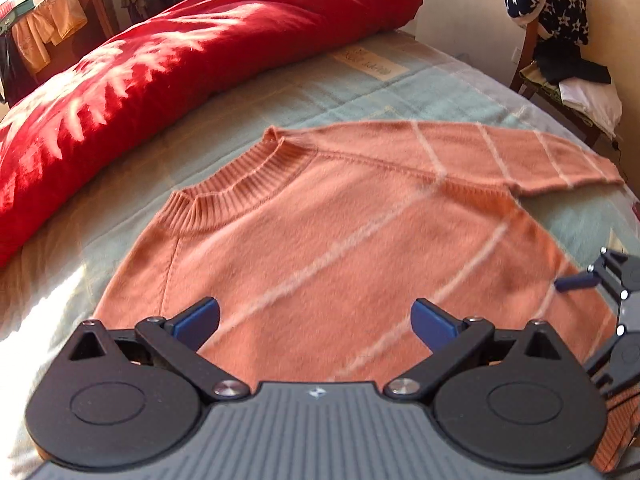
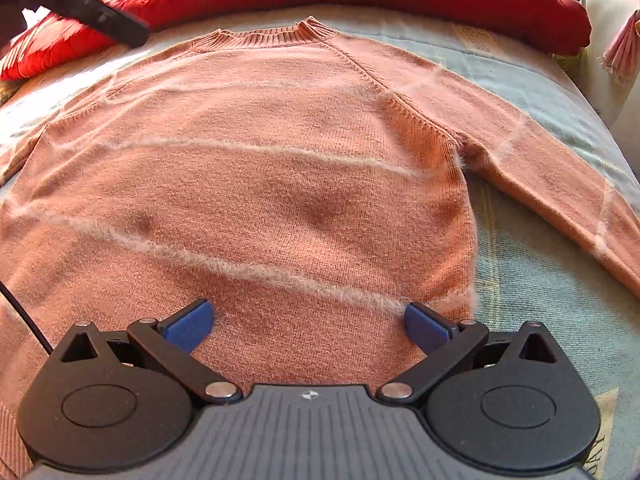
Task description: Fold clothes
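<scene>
Right now, from the left wrist camera, the salmon sweater (image 1: 320,220) lies spread flat on the pale blue bedspread (image 1: 360,92), its collar (image 1: 240,184) pointing away toward the red duvet (image 1: 180,48) bunched along the far side. The left gripper (image 1: 316,320) hovers over the lower body of the knit, its blue pads spread wide and holding nothing. One sleeve (image 1: 500,152) stretches out to the right, straight and unfolded. At the right edge the right gripper (image 1: 576,282) pokes in, close beside.

Seen from the right wrist camera, the sweater (image 2: 260,180) runs lengthwise straight ahead, hem nearest, collar (image 2: 276,34) farthest, so its long axis lines up with the fingers. The right gripper (image 2: 308,324) is likewise released, pads apart above the cloth near the hem, empty. The right sleeve (image 2: 540,168) angles out over the bedspread (image 2: 540,300) and is nearer this hand; the side seam sits just right of its pad. I'd judge that sleeve is the right hand's to take.
</scene>
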Tool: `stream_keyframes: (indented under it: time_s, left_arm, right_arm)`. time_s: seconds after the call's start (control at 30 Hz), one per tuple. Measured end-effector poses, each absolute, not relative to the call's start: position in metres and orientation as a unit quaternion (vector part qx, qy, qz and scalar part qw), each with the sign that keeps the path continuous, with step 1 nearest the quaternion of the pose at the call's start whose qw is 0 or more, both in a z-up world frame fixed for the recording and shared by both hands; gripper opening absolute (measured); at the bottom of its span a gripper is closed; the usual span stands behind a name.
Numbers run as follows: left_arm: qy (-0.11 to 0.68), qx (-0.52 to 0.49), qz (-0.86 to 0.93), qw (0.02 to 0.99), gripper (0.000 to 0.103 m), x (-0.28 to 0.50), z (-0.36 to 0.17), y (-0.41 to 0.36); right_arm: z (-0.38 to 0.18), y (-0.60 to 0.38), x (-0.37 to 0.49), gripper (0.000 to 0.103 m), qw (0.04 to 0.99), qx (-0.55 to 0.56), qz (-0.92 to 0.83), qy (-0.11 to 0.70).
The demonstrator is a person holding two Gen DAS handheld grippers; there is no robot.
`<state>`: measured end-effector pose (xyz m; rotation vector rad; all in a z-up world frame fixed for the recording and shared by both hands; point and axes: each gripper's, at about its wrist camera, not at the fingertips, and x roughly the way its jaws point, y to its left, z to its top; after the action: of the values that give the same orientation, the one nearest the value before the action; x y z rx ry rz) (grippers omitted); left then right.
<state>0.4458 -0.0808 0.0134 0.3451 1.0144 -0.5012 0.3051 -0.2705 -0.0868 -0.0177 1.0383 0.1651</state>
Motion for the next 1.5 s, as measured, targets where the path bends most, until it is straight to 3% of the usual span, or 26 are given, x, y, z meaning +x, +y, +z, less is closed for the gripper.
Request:
stream_keyframes:
  time_s: [0.23,0.33,0.47,0.8,1.23,1.5]
  left_arm:
    - [0.513,0.120,-0.231,0.818,0.101,0.395,-0.053,-0.045]
    - [0.529,0.043,-0.194,0.825,0.101,0.405,-0.067,-0.004]
    - [0.531,0.006,-0.139,0.836,0.100,0.414,-0.062,0.041]
    - [0.513,-0.102,-0.264,0.810,0.099,0.444,-0.058,0.029]
    - [0.465,-0.029,-0.171,0.868,0.098,0.424,-0.035,0.032]
    - [0.491,0.035,-0.189,0.849,0.098,0.313,-0.047,-0.011]
  right_arm:
    - [-0.090,-0.261,0.302,0.103,0.875,-0.017,0.046,0.482]
    - [-0.090,-0.261,0.300,0.103,0.877,-0.018,0.047,0.479]
    - [-0.091,-0.261,0.300,0.103,0.879,-0.018,0.041,0.474]
    - [-0.093,-0.249,0.297,0.103,0.889,-0.017,-0.005,0.458]
    - [-0.093,-0.254,0.294,0.103,0.891,-0.016,0.012,0.454]
    - [-0.092,-0.261,0.292,0.103,0.889,-0.026,0.048,0.454]
